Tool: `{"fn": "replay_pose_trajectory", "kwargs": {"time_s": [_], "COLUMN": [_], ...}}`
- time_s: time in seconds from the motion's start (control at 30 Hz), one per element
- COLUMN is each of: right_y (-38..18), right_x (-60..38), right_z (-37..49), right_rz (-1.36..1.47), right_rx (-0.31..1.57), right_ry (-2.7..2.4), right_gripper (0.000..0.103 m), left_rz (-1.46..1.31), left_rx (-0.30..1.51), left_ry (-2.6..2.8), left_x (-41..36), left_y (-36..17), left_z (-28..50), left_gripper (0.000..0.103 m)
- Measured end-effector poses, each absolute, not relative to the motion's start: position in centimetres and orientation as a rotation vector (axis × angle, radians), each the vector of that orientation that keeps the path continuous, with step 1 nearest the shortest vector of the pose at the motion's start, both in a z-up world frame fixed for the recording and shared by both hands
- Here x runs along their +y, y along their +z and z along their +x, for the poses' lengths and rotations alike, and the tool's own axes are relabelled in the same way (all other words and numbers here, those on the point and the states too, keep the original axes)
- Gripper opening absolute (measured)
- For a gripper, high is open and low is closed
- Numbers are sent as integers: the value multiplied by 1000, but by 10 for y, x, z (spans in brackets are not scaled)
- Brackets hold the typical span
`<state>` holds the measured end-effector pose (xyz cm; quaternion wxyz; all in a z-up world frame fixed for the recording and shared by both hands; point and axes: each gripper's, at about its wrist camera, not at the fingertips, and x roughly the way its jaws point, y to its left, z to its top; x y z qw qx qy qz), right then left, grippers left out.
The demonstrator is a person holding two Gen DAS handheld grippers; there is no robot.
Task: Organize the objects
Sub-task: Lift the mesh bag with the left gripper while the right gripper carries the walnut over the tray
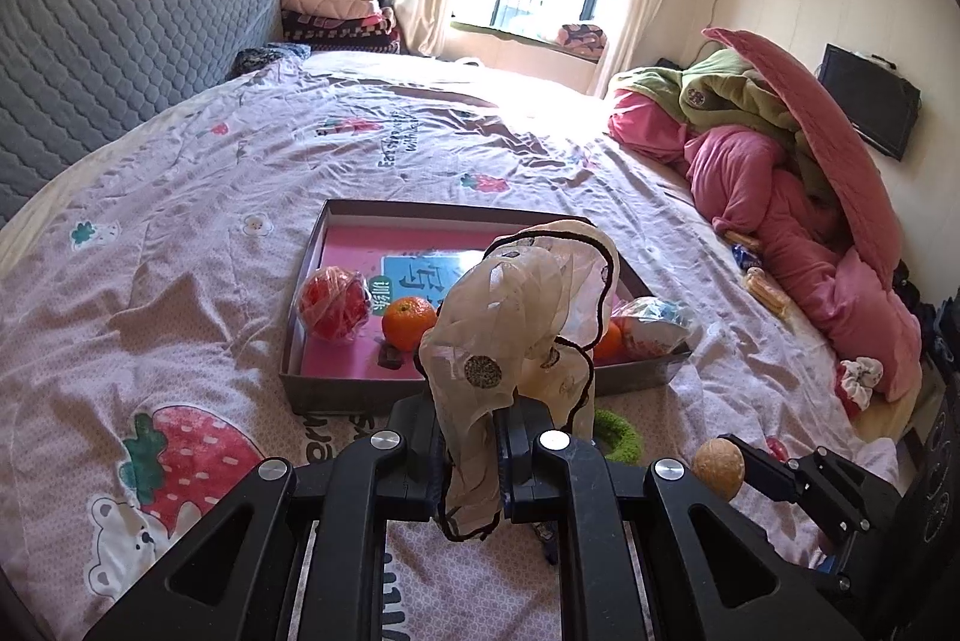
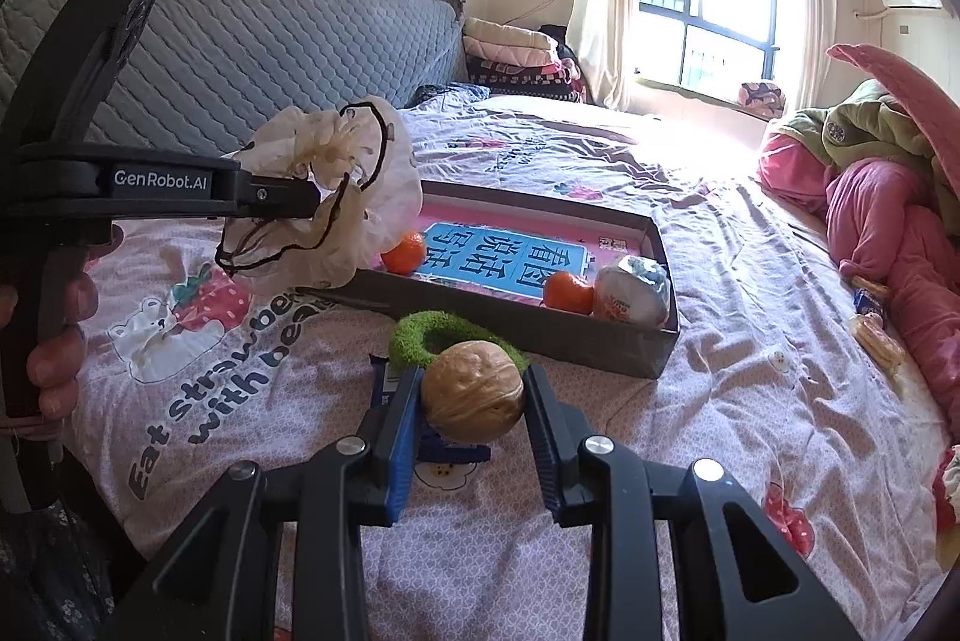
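My left gripper [image 1: 469, 452] is shut on a cream fabric scrunchie with dark edging [image 1: 528, 317] and holds it above the bed, just short of the grey tray [image 1: 336, 392]; the scrunchie [image 2: 336, 203] and the left gripper [image 2: 312, 203] also show in the right wrist view. My right gripper [image 2: 474, 401] is shut on a walnut [image 2: 472, 391], held above the bedspread; the walnut also shows in the left wrist view [image 1: 718, 467]. The tray [image 2: 522, 326] holds two oranges [image 1: 409, 322] [image 2: 567, 291], a red wrapped ball [image 1: 334, 302] and a white wrapped snack [image 2: 633, 290].
A green fuzzy ring [image 2: 420, 335] and a blue packet [image 2: 384, 383] lie on the bedspread in front of the tray. Pink and green quilts [image 1: 792, 173] are piled at the right. Small snacks [image 2: 876, 335] lie beside the pile. A grey headboard [image 2: 240, 53] runs along the left.
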<state>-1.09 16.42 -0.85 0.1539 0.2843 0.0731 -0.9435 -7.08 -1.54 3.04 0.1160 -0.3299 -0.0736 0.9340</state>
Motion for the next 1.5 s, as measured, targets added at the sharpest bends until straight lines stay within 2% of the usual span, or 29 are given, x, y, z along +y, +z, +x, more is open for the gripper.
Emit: {"fn": "replay_pose_trajectory", "kwargs": {"time_s": [0.67, 1.5], "right_y": [36, 55], "right_x": [173, 171], "right_z": [-54, -110], "right_rz": [661, 621], "right_rx": [213, 211], "right_ry": [-2741, -2718], "right_gripper": [34, 34], "left_rz": [-950, -918], "left_rx": [-166, -113], "left_ry": [2762, 2802], "left_x": [-3, -4], "left_y": [45, 66], "left_z": [-108, -167], "left_gripper": [13, 14]}}
